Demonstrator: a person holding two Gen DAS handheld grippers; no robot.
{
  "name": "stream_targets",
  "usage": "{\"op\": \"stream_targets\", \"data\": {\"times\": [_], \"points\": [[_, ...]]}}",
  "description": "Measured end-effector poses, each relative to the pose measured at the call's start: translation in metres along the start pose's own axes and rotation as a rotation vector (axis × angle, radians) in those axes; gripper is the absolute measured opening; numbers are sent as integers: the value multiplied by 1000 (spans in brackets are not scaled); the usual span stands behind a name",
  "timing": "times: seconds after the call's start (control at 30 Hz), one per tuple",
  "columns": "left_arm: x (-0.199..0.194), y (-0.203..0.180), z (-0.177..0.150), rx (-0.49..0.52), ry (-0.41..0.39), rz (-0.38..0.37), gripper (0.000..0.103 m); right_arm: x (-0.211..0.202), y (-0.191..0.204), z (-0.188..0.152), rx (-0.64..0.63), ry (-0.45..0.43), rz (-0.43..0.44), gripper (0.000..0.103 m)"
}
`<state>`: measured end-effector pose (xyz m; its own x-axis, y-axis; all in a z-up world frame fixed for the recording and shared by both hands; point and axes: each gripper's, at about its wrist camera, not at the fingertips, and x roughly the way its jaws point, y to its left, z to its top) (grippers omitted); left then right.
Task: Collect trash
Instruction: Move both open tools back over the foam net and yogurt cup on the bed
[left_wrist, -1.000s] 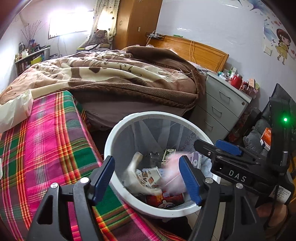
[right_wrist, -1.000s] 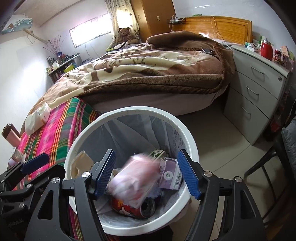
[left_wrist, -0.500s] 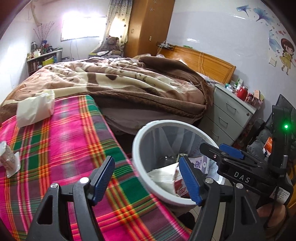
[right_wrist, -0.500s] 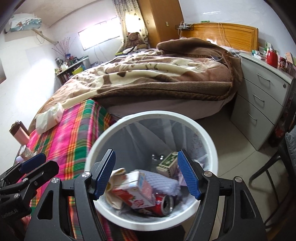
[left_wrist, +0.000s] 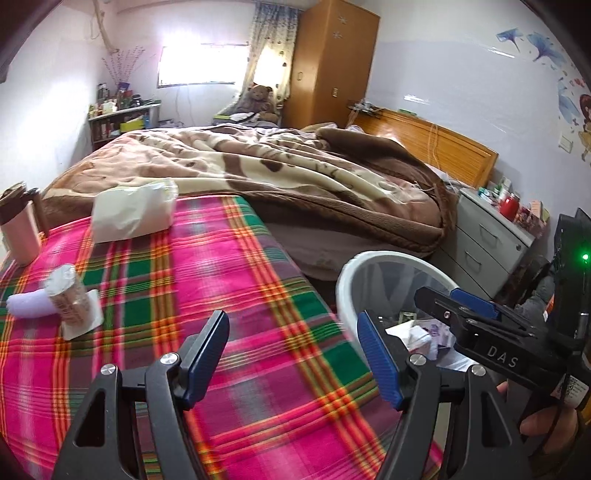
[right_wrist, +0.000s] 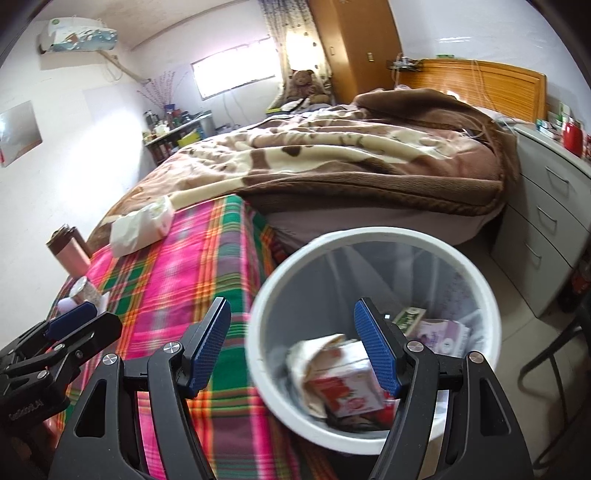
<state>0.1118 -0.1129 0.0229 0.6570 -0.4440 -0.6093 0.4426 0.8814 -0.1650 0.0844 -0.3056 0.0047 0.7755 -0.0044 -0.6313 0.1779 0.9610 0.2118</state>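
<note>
bin (right_wrist: 369, 240): red carton (right_wrist: 347, 387), purple pack (right_wrist: 443, 332), possibly a can | left gripper (left_wrist: 293, 354), right gripper (right_wrist: 291, 343): agape, empty

Bin (right_wrist: 373, 236) right of table (left_wrist: 258, 332), before bed (left_wrist: 295, 177)

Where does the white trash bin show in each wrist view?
Left wrist: trash bin at lower right, partly hidden by the right gripper.
Right wrist: trash bin fills the lower centre, trash inside.
Shared landmark: white tissue pack on the plaid cloth.
</note>
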Motion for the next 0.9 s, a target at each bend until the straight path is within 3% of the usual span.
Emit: {"op": "stream_targets", "data": {"times": [0.9], "points": [[-46, 161, -13, -176, -69, 239, 74, 53, 145, -11, -258, 70, 223, 71]]}}
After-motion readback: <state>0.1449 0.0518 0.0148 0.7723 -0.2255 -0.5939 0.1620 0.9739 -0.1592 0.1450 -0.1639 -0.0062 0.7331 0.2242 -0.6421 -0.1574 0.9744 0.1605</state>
